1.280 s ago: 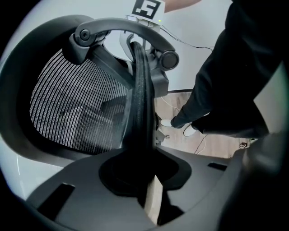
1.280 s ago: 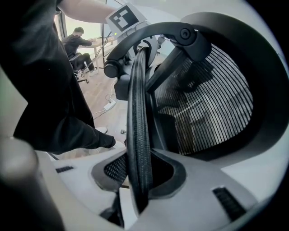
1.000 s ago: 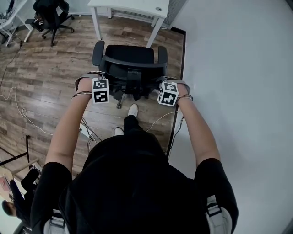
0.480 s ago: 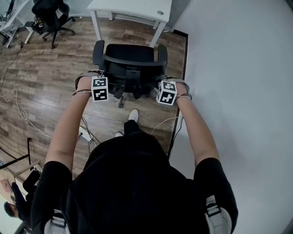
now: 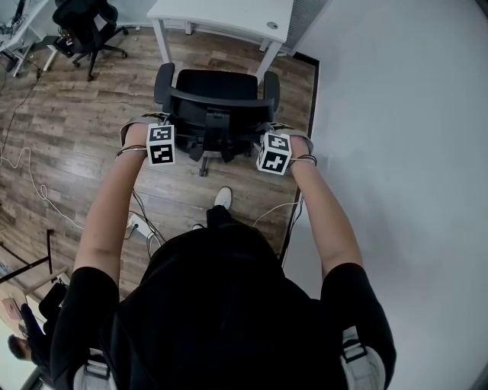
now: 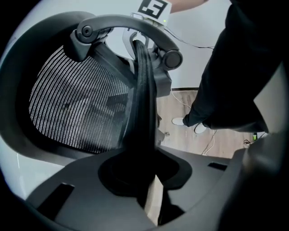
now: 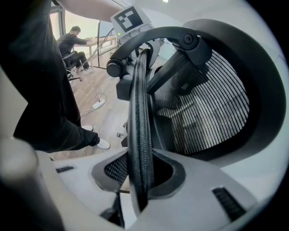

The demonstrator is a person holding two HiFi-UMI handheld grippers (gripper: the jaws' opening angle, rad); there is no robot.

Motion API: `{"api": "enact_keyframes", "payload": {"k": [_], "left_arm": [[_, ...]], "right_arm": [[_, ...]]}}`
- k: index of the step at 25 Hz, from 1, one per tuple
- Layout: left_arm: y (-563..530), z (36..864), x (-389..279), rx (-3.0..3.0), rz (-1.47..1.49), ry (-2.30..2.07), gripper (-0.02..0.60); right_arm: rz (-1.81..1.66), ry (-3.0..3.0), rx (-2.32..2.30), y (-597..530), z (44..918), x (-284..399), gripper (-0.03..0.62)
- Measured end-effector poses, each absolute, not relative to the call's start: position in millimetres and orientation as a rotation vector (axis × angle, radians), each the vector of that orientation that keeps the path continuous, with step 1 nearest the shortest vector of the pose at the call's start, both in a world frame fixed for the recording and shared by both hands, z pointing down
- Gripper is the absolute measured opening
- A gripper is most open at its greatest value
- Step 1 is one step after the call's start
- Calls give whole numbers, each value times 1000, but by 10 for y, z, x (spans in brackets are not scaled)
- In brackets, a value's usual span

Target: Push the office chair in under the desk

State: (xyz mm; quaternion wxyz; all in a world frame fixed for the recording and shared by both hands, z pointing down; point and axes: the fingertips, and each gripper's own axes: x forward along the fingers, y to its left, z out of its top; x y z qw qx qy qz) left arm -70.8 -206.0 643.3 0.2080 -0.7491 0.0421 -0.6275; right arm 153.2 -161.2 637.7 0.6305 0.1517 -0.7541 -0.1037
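The black office chair (image 5: 216, 97) stands on the wood floor just in front of the white desk (image 5: 223, 14), its seat facing the desk. My left gripper (image 5: 162, 139) is shut on the left side of the backrest's top rim and my right gripper (image 5: 274, 149) on the right side. In the left gripper view the dark rim (image 6: 143, 113) runs up between the jaws of the left gripper (image 6: 145, 178), with the mesh back (image 6: 76, 106) to its left. The right gripper view shows the mesh-edged rim (image 7: 139, 135) clamped in my right gripper (image 7: 140, 180).
A white wall (image 5: 396, 152) runs close along the chair's right side. The desk's legs (image 5: 161, 42) flank the gap ahead. Cables (image 5: 30, 183) and a power strip (image 5: 138, 225) lie on the floor. A second black chair (image 5: 82, 23) stands far left. My foot (image 5: 222, 198) is behind the chair.
Both grippers and the chair have moved together toward the desk; the chair's seat now sits closer to the desk's front edge. The grips look the same.
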Motion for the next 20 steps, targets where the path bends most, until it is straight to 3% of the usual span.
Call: {"api": "enact_keyframes", "payload": {"k": [14,20], "left_arm": [[-3746,6080,-979,-2132,-1788,74,80],[-3729,6086,-963,-2134,-1804,70,80]], "right_arm": [[-176,-1728,280,-3322,5952,1247,98],[-186,-1736,275,-3300,5953,1266,98]]}}
